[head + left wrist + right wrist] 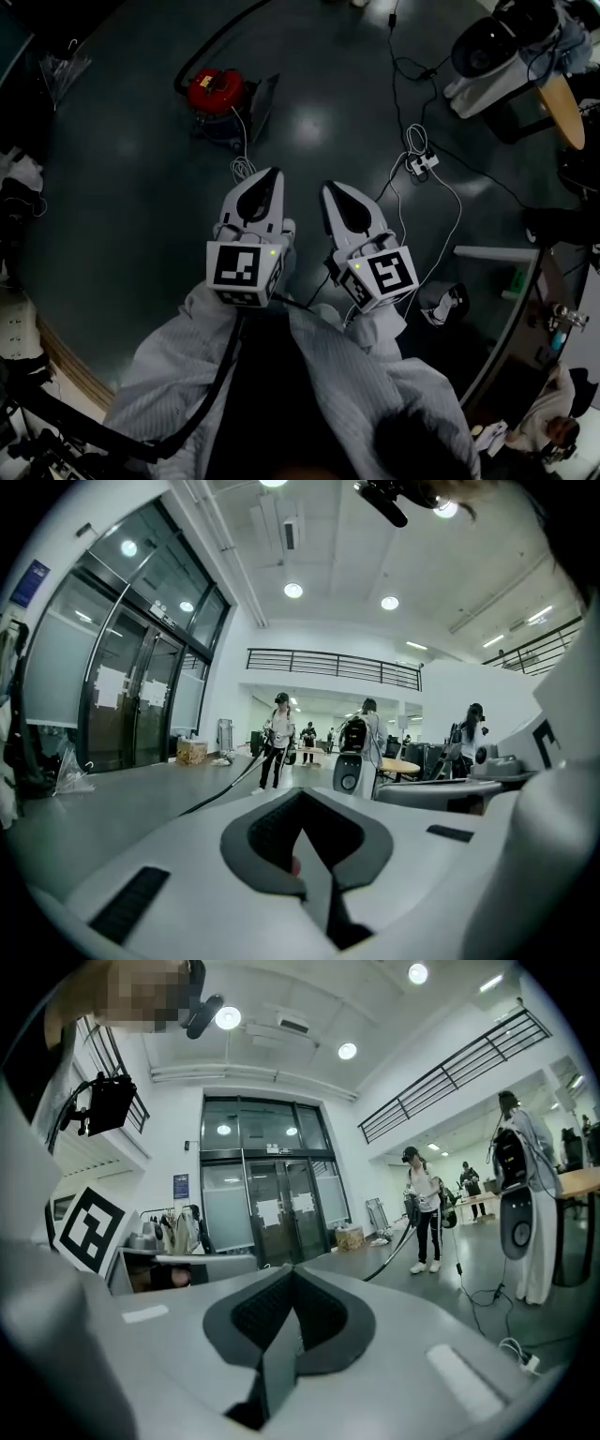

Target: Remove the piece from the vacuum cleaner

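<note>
Nearest us, our striped sleeves [187, 356] reach out over the dark floor [122, 187]. The left gripper [272, 174] and the right gripper [330, 187] sit side by side and point toward 12 o'clock. In the left gripper view, the left gripper [302, 797] is clenched, its jaws meeting in one seam with nothing between them. The right gripper [292, 1274] is clenched and empty in the same way.

Just past the left gripper's tip, a white cable [242, 164] lies coiled on the floor. The red vacuum cleaner [216, 91] stands well apart from both grippers, at about 11 o'clock from the left one and touching neither. Its black hose [220, 37] curves away toward 1 o'clock and is cut off at the top edge of the head view. A power strip [422, 162] lies at about 2 o'clock from the right gripper.

The vacuum cleaner looks small and dim, so we cannot make out which piece comes off. Both gripper views hide it below their own jaws. Farther off, the left gripper view shows the hose [225, 785] running across the floor toward a standing person [277, 747]. Glass doors [267, 1204] close the far wall in the right gripper view.
</note>
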The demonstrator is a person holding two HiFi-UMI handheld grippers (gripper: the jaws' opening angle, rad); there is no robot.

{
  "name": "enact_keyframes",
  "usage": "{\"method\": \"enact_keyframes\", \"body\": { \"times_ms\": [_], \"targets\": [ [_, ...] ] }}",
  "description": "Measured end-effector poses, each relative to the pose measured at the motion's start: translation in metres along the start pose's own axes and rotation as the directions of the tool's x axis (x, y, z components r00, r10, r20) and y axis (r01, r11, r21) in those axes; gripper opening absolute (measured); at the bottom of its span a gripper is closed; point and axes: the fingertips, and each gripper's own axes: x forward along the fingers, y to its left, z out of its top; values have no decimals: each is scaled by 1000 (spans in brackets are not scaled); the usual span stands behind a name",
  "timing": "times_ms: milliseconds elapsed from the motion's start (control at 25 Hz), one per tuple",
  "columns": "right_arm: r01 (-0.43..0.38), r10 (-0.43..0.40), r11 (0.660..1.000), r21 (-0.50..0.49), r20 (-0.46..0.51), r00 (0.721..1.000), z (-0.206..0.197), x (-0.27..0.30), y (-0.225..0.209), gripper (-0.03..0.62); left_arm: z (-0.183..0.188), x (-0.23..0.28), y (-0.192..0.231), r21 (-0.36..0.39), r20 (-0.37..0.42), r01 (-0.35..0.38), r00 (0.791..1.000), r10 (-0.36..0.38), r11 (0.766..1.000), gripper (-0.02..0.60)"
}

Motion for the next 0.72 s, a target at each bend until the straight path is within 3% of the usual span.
{"method": "enact_keyframes", "body": {
  "times_ms": [280,520,720],
  "targets": [
    [-51,52,997,-52,15,999,60,123,-80,2,65,119,62,25,69,-39,997,37,999,5],
    [-123,122,992,-41,-30,992,70,220,-144,2,75,198,124,3,47,-155,987,155,988,5],
    [-267,262,962,-48,-88,961,75,320,-195,2,85,279,176,-21,45,-290,956,290,957,5]
  ]
}}
